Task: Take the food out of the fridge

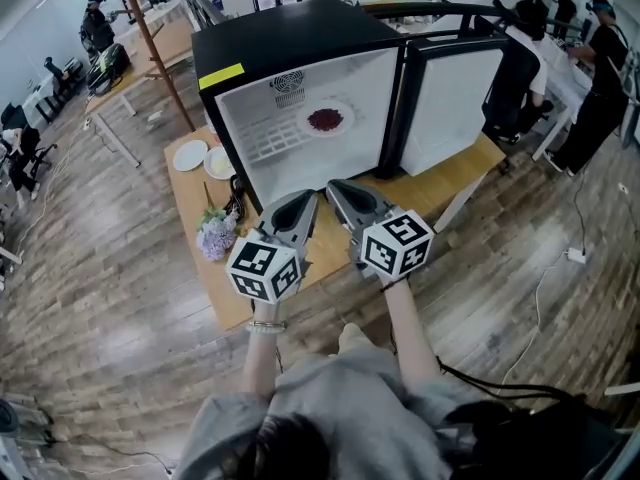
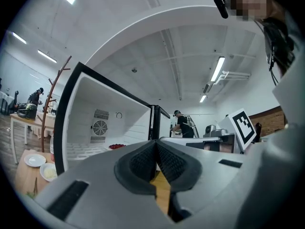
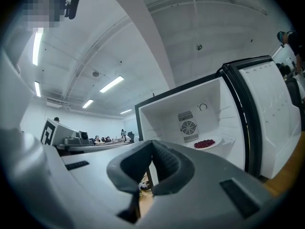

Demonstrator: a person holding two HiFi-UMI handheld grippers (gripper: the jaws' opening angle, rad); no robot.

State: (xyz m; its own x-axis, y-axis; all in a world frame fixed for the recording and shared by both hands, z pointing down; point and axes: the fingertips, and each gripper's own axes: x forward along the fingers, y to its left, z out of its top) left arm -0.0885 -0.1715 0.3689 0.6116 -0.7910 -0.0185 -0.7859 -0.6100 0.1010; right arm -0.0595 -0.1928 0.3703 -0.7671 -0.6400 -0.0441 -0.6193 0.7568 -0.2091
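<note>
**Item: plate of red food, still in fridge, grippers not yet on it**

- Location: the fridge [image 1: 300,58] stands open on the table [image 1: 195,218], with its door [image 1: 455,93] swung out at 2 o'clock. The plate of red food [image 1: 326,120] sits on the white shelf inside, at 12 o'clock from both grippers and well apart from them.
- Left gripper [image 1: 303,200]: jaws pressed together, nothing between them.
- Right gripper [image 1: 337,190]: jaws likewise pressed together and empty.
- Nearby: flowers [image 1: 216,236] at 9 o'clock of the left gripper; two empty plates [image 1: 190,155] at 10 o'clock.
- Handling advice: spread one gripper's jaws before entering the fridge. Go in level, pinch the plate's near rim, and draw it out flat so the loose food does not slide. The free gripper could steady the rim opposite.
</note>
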